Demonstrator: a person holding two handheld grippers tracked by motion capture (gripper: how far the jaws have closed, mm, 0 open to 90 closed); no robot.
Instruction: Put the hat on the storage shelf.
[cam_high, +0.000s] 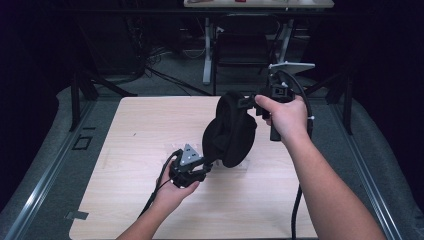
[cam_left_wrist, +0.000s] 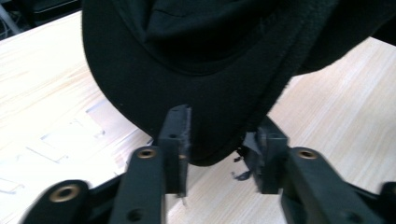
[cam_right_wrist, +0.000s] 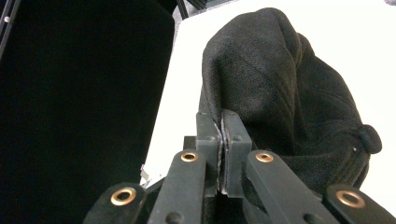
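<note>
A: What's the setting?
B: A dark room, with a pale wooden table and a desk frame at 12 o'clock beyond it.

A: And the cap?
B: It hangs above the table's middle, held between both grippers.

A: The right gripper?
B: At 1 o'clock of the cap, its jaws pinched tight on the fabric edge.

A: The left gripper?
B: At 7 o'clock, low by the table. Its jaws stand narrow around the cap's brim; I can't tell whether they grip it.
</note>
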